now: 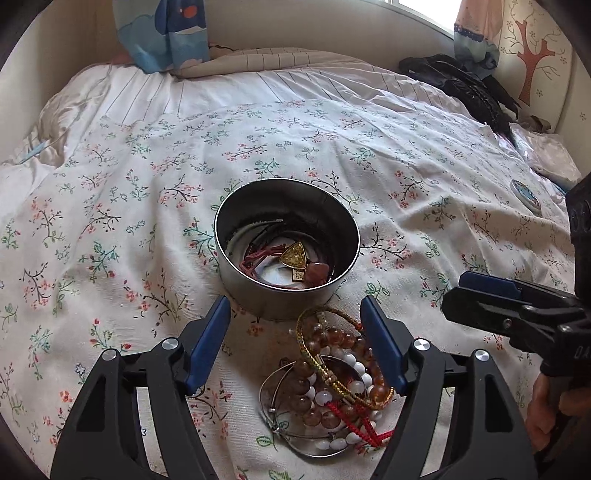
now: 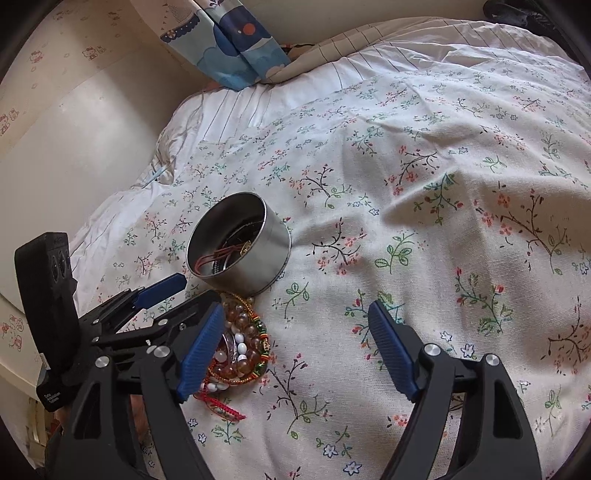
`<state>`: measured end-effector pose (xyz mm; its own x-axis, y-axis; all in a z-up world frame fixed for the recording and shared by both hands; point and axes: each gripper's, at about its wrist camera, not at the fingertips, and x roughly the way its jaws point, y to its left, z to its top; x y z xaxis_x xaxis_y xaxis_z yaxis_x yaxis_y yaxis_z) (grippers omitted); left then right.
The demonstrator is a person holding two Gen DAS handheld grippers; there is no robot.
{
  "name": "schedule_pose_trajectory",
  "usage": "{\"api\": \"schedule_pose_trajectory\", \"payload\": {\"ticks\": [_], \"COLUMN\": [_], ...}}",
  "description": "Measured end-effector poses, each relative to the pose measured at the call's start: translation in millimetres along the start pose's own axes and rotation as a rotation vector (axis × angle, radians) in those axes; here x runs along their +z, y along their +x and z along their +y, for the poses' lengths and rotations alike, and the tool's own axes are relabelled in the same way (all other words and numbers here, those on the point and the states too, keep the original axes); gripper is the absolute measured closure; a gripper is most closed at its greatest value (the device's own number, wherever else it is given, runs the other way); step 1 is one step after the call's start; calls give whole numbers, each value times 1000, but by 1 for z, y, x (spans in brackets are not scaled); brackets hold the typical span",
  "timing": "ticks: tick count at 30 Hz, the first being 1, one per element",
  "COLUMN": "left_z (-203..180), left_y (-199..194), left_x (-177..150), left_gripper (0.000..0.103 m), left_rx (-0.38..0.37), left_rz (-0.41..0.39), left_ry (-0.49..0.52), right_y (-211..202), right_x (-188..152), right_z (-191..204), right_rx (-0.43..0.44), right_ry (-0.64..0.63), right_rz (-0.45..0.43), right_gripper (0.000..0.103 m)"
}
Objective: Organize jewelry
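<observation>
A round metal tin [image 1: 287,248] stands on the floral bedspread and holds a gold triangular pendant [image 1: 293,254], red cords and a reddish stone. It also shows in the right wrist view [image 2: 240,243]. A pile of bracelets [image 1: 332,380], with brown and white beads, gold bands, a silver bangle and a red cord, lies just in front of the tin; it also shows in the right wrist view [image 2: 240,343]. My left gripper [image 1: 295,314] is open, its fingers either side of the pile, empty. My right gripper [image 2: 295,325] is open and empty, to the right of the pile.
The floral bedspread [image 2: 424,184] covers the bed. A small round lid or disc [image 1: 524,195] lies at the right. Black clothing [image 1: 465,88] sits at the far right corner. A blue patterned curtain [image 1: 166,33] hangs behind the bed by the wall.
</observation>
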<state>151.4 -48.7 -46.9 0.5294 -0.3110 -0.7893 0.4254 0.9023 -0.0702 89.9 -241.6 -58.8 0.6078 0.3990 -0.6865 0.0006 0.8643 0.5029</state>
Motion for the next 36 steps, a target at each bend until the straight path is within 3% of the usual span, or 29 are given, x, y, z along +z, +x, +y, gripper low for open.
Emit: {"api": "schedule_pose_trajectory", "payload": {"ticks": [2, 5, 6, 9, 15, 20, 21, 22, 23, 26, 27, 28, 29, 30, 33, 36], "left_z": [1, 5, 8, 12, 23, 29, 29, 29, 28, 19, 16, 14, 10, 7, 5, 16], "left_y": [6, 14, 14, 4, -22, -13, -10, -9, -9, -5, -2, 1, 6, 9, 0, -22], "left_x": [0, -2, -4, -7, -12, -14, -14, -14, -14, -11, -10, -8, -8, -8, -10, -10], "left_gripper": [42, 77, 88, 95, 97, 93, 78, 55, 46, 43, 45, 68, 82, 90, 94, 100], "left_rx": [-8, -37, -78, -104, -158, -151, -153, -149, -148, -121, -112, -108, -101, -94, -98, -110], "left_rz": [23, 64, 60, 22, -57, -10, 7, 11, 1, 3, 13, 27, 55, 68, 40, -45], "left_ry": [-15, -46, -66, -85, -157, -194, -195, -200, -201, -153, -142, -128, -107, -85, -70, -131], "right_y": [0, -1, -1, -3, -1, 0, 0, 0, 0, 1, 1, 1, 1, 2, 4, 6], "right_x": [1, 1, 1, 0, -1, 0, 0, 0, 0, 0, 0, 0, 0, 0, -1, -2], "right_z": [-1, -4, -4, -5, -4, -5, -5, -5, -5, -4, -4, -4, -4, -4, -5, -4], "right_rx": [-1, -2, -3, -7, -13, -10, -9, -8, -7, -4, -4, -3, -5, -7, -19, -23], "right_ry": [5, 14, 17, 22, 15, 20, 20, 19, 18, 14, 14, 14, 14, 15, 10, -3], "right_rz": [0, -3, -4, -5, 4, 2, 2, 2, 3, 5, 5, 5, 6, 7, 17, 25], "right_gripper": [26, 26, 25, 24, 23, 23, 22, 22, 22, 22, 22, 22, 23, 23, 23, 23]}}
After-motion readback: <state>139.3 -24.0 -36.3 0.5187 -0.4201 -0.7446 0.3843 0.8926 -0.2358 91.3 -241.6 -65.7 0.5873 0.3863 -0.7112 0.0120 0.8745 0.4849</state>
